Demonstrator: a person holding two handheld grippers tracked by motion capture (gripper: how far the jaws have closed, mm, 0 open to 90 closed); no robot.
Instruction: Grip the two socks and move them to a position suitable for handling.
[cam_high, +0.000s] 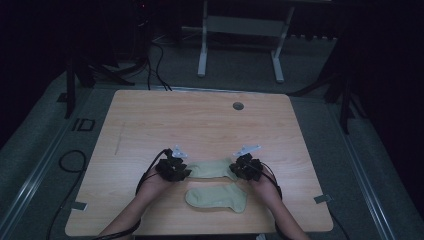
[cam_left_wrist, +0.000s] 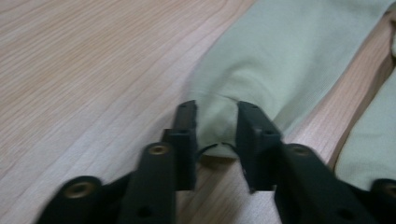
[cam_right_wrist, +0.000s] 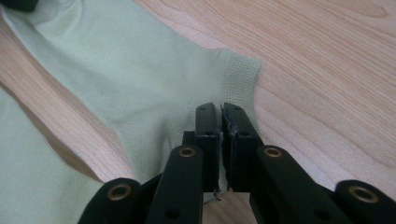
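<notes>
Two pale green socks lie on the wooden table (cam_high: 200, 120). The farther sock (cam_high: 212, 168) stretches flat between my two grippers. My left gripper (cam_high: 186, 170) is at its left end; in the left gripper view the jaws (cam_left_wrist: 215, 109) stand apart, with a bunched fold of the sock (cam_left_wrist: 289, 51) between them. At the right end my right gripper (cam_high: 235, 170) is pinched onto the fabric (cam_right_wrist: 130, 65) just beside the ribbed cuff (cam_right_wrist: 240, 70), with its jaws (cam_right_wrist: 219, 109) nearly together. The nearer sock (cam_high: 217, 197) lies loose, close to the person.
A round cable hole (cam_high: 238, 106) sits near the table's far edge. Behind the table stands a white desk frame (cam_high: 202, 50), and cables (cam_high: 70, 160) trail over the grey floor at the left. The table's near edge runs just below the nearer sock.
</notes>
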